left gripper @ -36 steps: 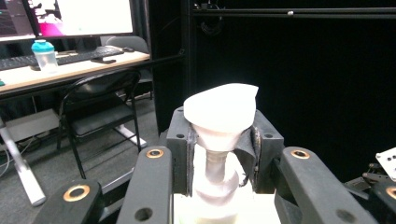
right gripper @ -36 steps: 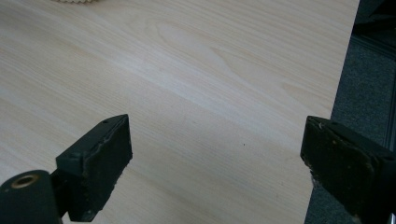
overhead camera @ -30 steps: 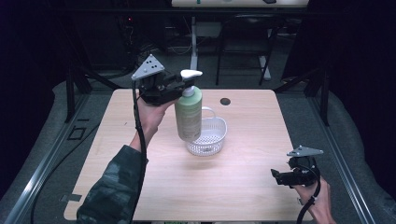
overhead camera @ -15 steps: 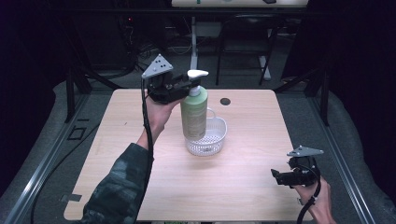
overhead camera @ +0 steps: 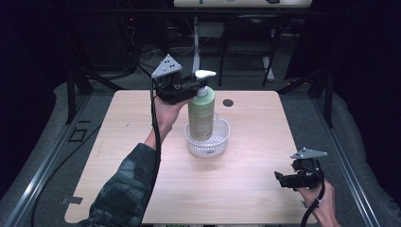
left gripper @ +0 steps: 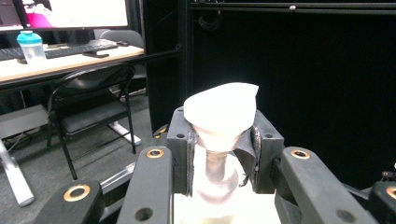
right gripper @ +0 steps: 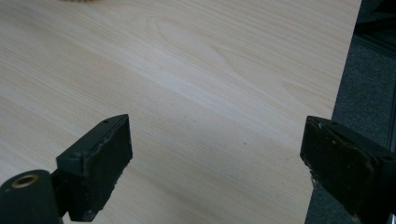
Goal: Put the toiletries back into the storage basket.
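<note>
**Pump bottle held upright in a white basket**

In the high view, a green pump bottle [overhead camera: 201, 113] is seen upright with its base inside a white perforated basket [overhead camera: 219, 142] that stands near the middle of the wooden table [overhead camera: 142, 179]. Nothing else can be made out in the basket. The bottle's neck is pinched just under the white pump head [overhead camera: 204, 74] by the left gripper [overhead camera: 191, 90], which is held level from the left. A small dark round mark [overhead camera: 228, 102] is seen on the table behind the basket. The right gripper [overhead camera: 279, 177] is held low at the table's near right corner, well apart from the basket.

In the left gripper view, the pump head [left gripper: 222, 107] is seen between the two jaws, and the neck below it is pressed by the pads [left gripper: 180, 154] on both sides.

In the right gripper view, the jaws are spread wide over bare tabletop [right gripper: 187, 84] beside its edge, and nothing is held between them.
</note>
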### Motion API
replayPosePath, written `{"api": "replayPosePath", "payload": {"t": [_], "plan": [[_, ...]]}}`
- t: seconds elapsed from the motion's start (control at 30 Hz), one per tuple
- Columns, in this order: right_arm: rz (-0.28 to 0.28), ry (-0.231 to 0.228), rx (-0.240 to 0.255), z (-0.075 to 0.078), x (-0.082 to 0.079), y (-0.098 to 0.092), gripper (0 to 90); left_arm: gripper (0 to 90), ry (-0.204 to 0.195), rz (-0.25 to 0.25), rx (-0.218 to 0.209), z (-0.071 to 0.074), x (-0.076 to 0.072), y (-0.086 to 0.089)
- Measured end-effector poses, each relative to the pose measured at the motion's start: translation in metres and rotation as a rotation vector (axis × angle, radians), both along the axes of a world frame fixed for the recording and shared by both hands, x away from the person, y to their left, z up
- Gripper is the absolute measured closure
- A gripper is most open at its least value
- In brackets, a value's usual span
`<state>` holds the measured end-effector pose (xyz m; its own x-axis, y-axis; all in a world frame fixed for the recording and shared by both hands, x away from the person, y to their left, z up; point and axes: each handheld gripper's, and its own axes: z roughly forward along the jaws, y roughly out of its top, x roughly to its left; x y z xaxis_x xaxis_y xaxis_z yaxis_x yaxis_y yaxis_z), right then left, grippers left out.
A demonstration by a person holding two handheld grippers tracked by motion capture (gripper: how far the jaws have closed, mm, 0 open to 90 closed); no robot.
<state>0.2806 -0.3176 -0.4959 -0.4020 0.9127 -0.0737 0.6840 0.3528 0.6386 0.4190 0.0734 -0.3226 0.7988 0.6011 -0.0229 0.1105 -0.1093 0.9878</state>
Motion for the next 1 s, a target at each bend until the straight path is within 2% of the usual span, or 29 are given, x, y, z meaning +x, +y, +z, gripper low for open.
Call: {"api": "replayPosePath", "payload": {"t": [1.0], "plan": [[0.005, 0.006, -0.006, -0.001, 0.0, 0.001, 8.8, 67.2, 0.039, 0.011, 0.014, -0.027, 0.014, -0.012]]}}
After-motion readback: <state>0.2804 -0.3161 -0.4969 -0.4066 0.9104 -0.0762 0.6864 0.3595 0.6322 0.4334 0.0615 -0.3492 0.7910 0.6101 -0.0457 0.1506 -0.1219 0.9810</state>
